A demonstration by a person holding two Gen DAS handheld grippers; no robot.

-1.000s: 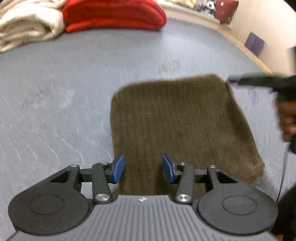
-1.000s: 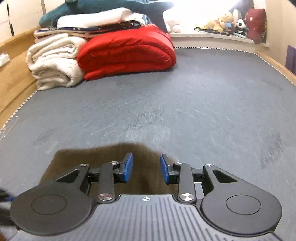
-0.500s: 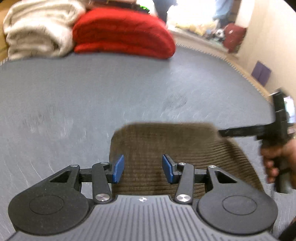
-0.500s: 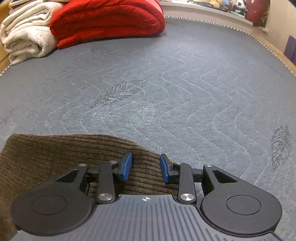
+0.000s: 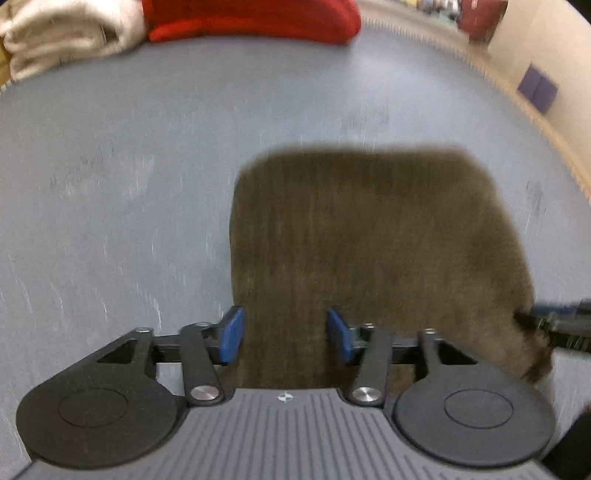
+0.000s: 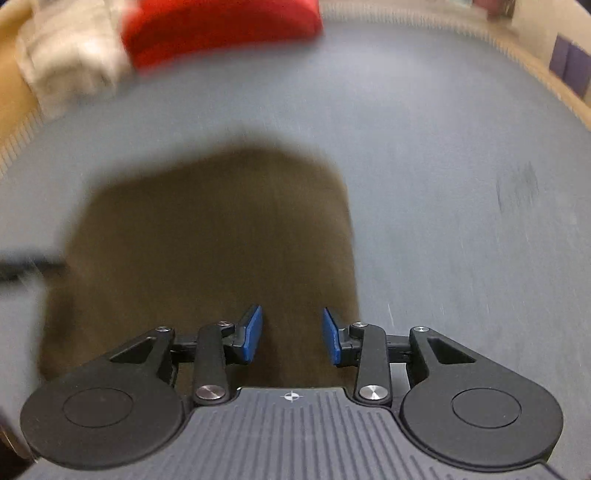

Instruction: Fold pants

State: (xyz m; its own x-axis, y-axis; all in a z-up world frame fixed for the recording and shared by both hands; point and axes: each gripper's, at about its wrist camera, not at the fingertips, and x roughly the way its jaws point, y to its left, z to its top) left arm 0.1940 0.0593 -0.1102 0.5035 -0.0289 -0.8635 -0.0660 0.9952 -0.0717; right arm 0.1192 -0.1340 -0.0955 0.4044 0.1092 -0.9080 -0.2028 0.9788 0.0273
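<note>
Brown corduroy pants (image 5: 373, 236) lie folded into a compact rectangle on the grey quilted surface (image 5: 129, 166). My left gripper (image 5: 284, 334) is open and empty, over the near left edge of the pants. My right gripper (image 6: 291, 334) is open and empty, over the near right part of the pants (image 6: 207, 240). The right gripper's fingertips (image 5: 554, 325) show at the right edge of the left wrist view, by the pants' right corner. The left gripper shows as a dark blur (image 6: 26, 266) at the left edge of the right wrist view. Both views are motion-blurred.
A folded red blanket (image 5: 251, 18) and cream blankets (image 5: 62, 37) lie at the far edge; they also show in the right wrist view (image 6: 221, 26). A wooden rim (image 6: 535, 62) bounds the surface on the right, with a purple object (image 5: 537, 88) on the wall.
Both grippers have pulled back and now look down at the pants, so more of the fold shows. The right gripper has moved from the pants' far right corner to the near right.
</note>
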